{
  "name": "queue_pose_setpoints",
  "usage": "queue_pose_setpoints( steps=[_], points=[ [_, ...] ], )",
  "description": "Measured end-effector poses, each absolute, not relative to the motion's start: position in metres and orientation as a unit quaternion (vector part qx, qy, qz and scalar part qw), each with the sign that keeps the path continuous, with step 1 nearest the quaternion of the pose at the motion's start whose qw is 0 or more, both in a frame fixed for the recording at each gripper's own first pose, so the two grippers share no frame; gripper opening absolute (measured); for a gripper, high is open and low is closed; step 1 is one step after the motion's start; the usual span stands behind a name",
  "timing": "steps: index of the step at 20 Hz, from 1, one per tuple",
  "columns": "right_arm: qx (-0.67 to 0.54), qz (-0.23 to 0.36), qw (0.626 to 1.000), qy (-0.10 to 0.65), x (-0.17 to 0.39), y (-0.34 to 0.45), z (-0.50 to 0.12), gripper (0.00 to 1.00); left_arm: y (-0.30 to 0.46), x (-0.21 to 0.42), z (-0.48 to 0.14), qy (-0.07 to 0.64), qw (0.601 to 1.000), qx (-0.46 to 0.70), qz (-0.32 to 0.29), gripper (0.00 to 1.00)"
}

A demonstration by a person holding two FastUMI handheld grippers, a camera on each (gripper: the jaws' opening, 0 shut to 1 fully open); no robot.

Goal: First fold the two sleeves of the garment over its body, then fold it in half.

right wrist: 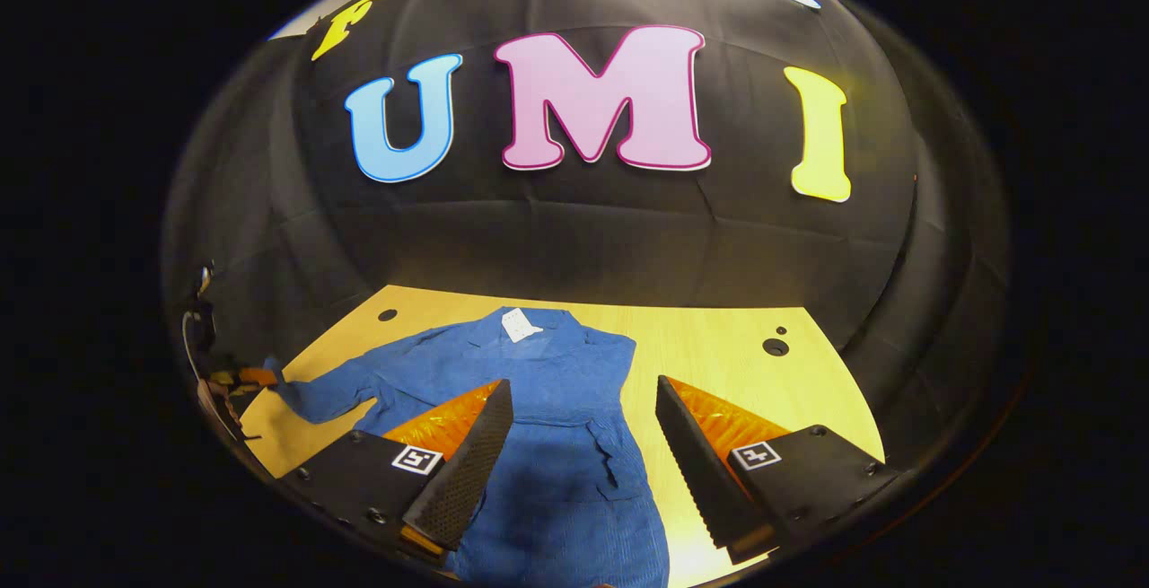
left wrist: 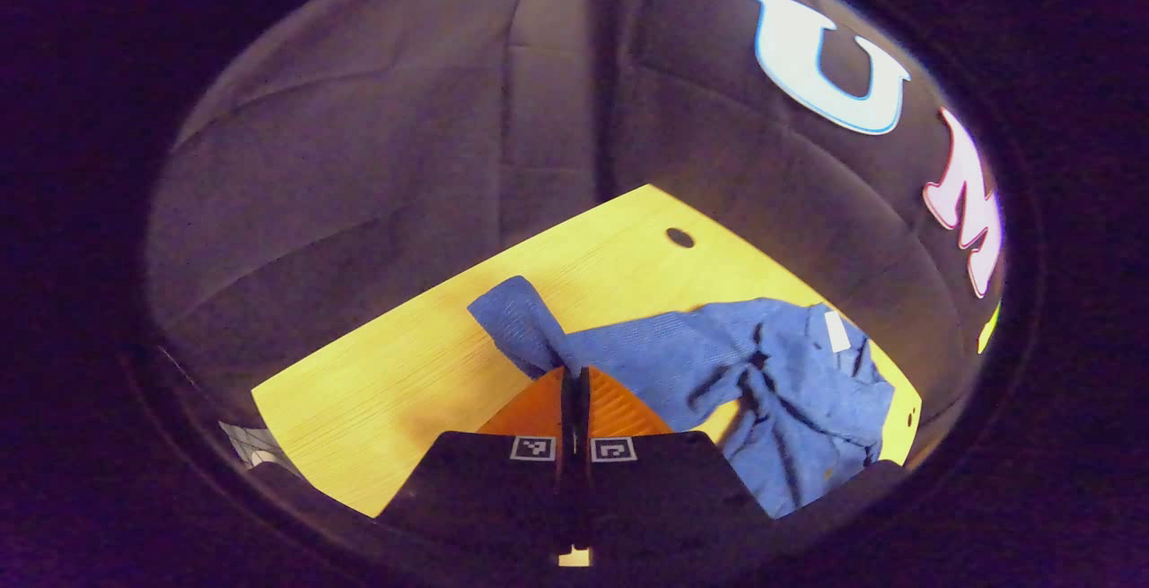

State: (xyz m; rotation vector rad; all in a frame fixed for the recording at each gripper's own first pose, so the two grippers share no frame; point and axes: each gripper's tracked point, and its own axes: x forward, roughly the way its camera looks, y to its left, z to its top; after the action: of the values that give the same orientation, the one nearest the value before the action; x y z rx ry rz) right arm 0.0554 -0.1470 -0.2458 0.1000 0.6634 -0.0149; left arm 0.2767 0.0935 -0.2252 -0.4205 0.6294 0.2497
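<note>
Left gripper (left wrist: pixel 574 374) clamped on sleeve (left wrist: pixel 525 323) near tabletop (left wrist: pixel 377 390) left edge; right gripper (right wrist: pixel 583 408) released over shirt (right wrist: pixel 556 408); no folds done

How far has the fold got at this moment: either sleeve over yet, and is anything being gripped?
One sleeve looks already folded in: the blue garment shows none on one side. In hand: the left gripper, jaws closed, pinches the other sleeve, which is still stretched out over the table. The right gripper hovers open. Left: lay this sleeve over, then fold in half.
</note>
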Motion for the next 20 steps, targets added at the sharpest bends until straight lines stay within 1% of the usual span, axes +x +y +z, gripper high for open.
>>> queue_pose_setpoints(
  steps=[3, 4, 5, 8, 9, 10, 11, 14, 17, 19, 20],
  points=[
    [0.063, -0.015, 0.937, 0.342, 0.054, -0.158, -0.256, 1.0, -0.008, 0.334, -0.186, 0.267, 0.943, -0.199, 0.013, 0.0],
    [0.065, -0.02, 0.937, 0.342, 0.054, -0.164, -0.256, 0.92, -0.049, 0.347, -0.178, 0.268, 0.945, -0.188, -0.028, 0.0],
    [0.066, -0.028, 0.938, 0.339, 0.053, -0.172, -0.255, 1.0, -0.091, 0.353, -0.177, 0.275, 0.943, -0.17, -0.077, 0.0],
    [0.077, -0.042, 0.936, 0.341, 0.042, -0.185, -0.256, 1.0, -0.203, 0.366, -0.194, 0.303, 0.929, -0.101, -0.184, 0.0],
    [0.08, -0.047, 0.934, 0.344, 0.038, -0.191, -0.258, 0.9, -0.24, 0.372, -0.203, 0.314, 0.921, -0.088, -0.215, 0.0],
    [0.082, -0.052, 0.933, 0.347, 0.033, -0.196, -0.26, 0.9, -0.27, 0.371, -0.21, 0.326, 0.912, -0.075, -0.239, 0.0],
    [0.084, -0.058, 0.931, 0.351, 0.027, -0.202, -0.261, 1.0, -0.289, 0.374, -0.214, 0.333, 0.909, -0.058, -0.242, 0.11],
    [0.082, -0.078, 0.924, 0.365, 0.004, -0.219, -0.268, 1.0, -0.315, 0.373, -0.208, 0.317, 0.918, -0.034, -0.236, 0.87],
    [0.085, -0.093, 0.914, 0.385, -0.018, -0.227, -0.283, 1.0, -0.304, 0.353, -0.175, 0.269, 0.932, -0.036, -0.24, 0.84],
    [0.089, -0.1, 0.908, 0.397, -0.03, -0.224, -0.293, 0.98, -0.274, 0.323, -0.154, 0.238, 0.941, -0.029, -0.237, 0.85],
    [0.086, -0.105, 0.905, 0.404, -0.036, -0.222, -0.3, 0.98, -0.252, 0.303, -0.149, 0.235, 0.944, -0.021, -0.23, 0.85]
  ],
)
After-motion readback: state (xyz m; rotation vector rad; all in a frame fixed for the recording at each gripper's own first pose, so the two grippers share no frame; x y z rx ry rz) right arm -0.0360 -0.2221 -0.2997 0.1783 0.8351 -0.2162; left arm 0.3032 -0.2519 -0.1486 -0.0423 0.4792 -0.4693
